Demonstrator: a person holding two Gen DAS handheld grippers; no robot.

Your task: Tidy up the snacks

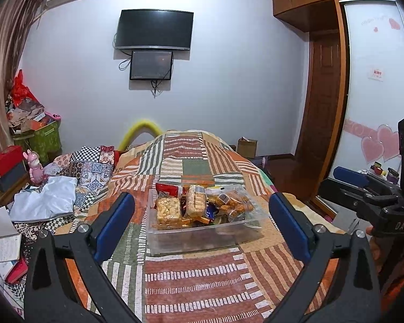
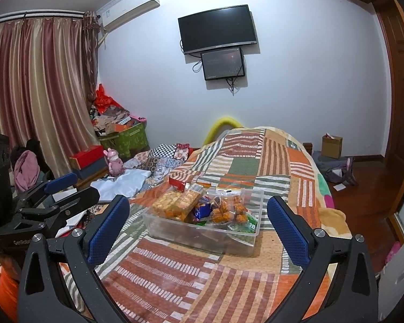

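Note:
A clear plastic box (image 1: 202, 238) (image 2: 175, 230) sits on the patchwork bedspread and holds several wrapped snacks: crispy rice bars (image 1: 168, 210) (image 2: 172, 202), a red packet (image 1: 169, 188) (image 2: 178, 184), a bag of orange fried snacks (image 1: 233, 202) (image 2: 227, 210) and a blue wrapper (image 2: 202, 211). My left gripper (image 1: 202, 226) is open and empty, held just in front of the box. My right gripper (image 2: 199, 228) is open and empty, also in front of the box. Each gripper shows at the side of the other's view.
The bed (image 1: 196, 282) is covered by a striped patchwork spread. Loose cloths and a white garment (image 1: 48, 196) lie on its left side. A pink rabbit toy (image 1: 36, 167), boxes and a green bin (image 1: 45, 137) stand by the curtain. A wardrobe (image 1: 374, 80) stands at the right.

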